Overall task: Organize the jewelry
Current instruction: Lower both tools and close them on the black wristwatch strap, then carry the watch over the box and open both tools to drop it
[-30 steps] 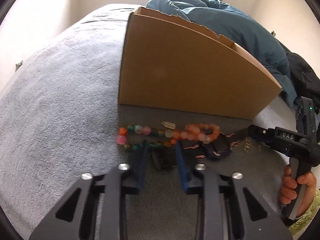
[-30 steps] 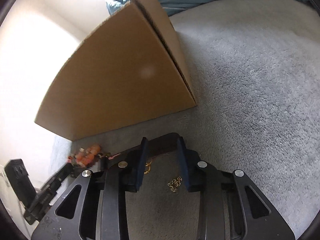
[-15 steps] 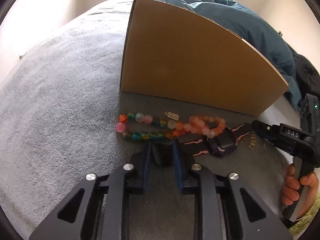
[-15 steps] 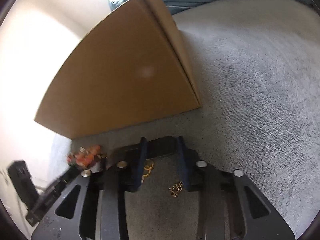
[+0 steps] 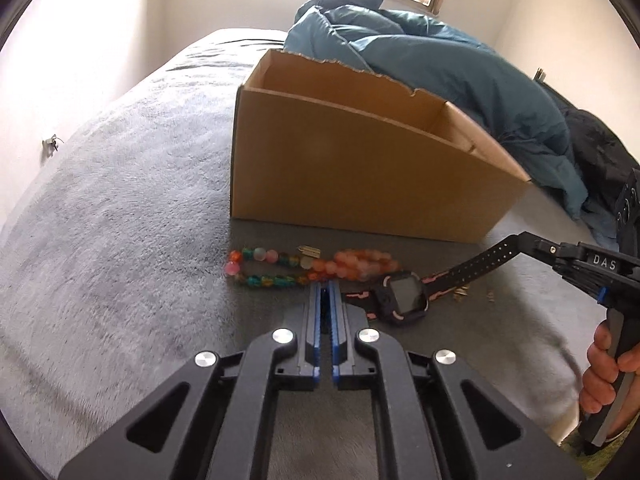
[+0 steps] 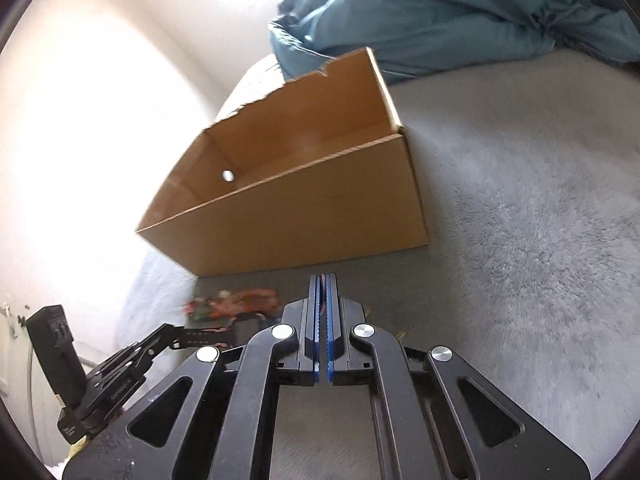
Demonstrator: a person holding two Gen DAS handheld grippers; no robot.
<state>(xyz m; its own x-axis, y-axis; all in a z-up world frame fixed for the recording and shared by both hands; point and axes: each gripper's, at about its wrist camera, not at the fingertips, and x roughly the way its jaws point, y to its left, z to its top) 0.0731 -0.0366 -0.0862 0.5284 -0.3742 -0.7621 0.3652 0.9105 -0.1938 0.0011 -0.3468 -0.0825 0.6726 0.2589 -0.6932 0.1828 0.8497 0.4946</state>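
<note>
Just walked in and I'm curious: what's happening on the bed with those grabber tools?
A person is sorting jewelry toward the open cardboard box. Both the left gripper and right gripper are shut on the strap ends of a black watch. A bead bracelet lies in front of the box.

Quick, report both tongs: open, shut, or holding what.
Left tongs: shut on one strap of the watch.
Right tongs: shut on the watch's other strap.
</note>
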